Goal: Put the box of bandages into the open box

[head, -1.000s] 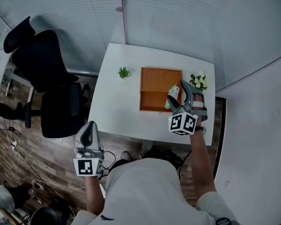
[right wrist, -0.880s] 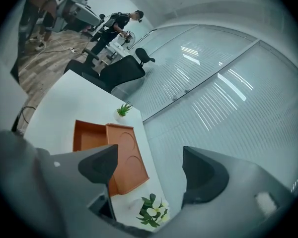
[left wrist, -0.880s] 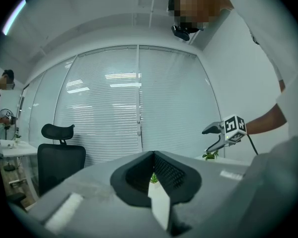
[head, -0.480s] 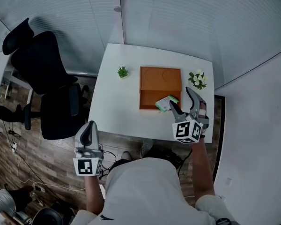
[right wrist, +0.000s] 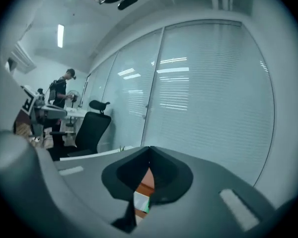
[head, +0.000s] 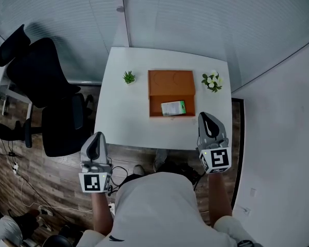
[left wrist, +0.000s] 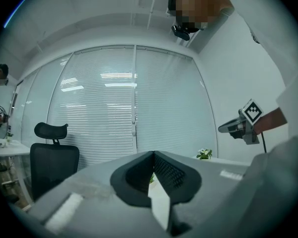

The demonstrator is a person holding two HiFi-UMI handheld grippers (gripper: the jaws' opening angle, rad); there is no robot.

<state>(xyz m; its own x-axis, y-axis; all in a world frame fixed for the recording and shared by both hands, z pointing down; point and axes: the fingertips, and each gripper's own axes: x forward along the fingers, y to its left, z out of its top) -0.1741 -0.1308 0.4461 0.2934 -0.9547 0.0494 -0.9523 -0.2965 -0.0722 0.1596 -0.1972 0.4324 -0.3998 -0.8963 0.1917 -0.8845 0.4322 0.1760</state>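
Note:
The orange open box [head: 171,86] lies in the middle of the white table [head: 123,117]. The white-and-green box of bandages [head: 173,108] lies flat inside it, at its near end. My right gripper [head: 205,116] hovers over the table's near right edge, apart from both boxes, its jaws shut and empty. In the right gripper view the jaws meet [right wrist: 149,150], and below them a strip of the orange box [right wrist: 147,179] and the bandage box [right wrist: 140,203] shows. My left gripper [head: 98,136] hangs off the table's near left side, shut on nothing [left wrist: 153,155].
A small green plant [head: 128,77] stands left of the orange box and a pot of white flowers [head: 211,81] to its right. A black office chair [head: 41,86] stands left of the table. Blinds cover the glass wall behind. A person [right wrist: 64,90] stands far off.
The bandage box left my right gripper and now lies flat in the orange box. My right gripper drew back to the table's near edge and shut. The left gripper stayed put.

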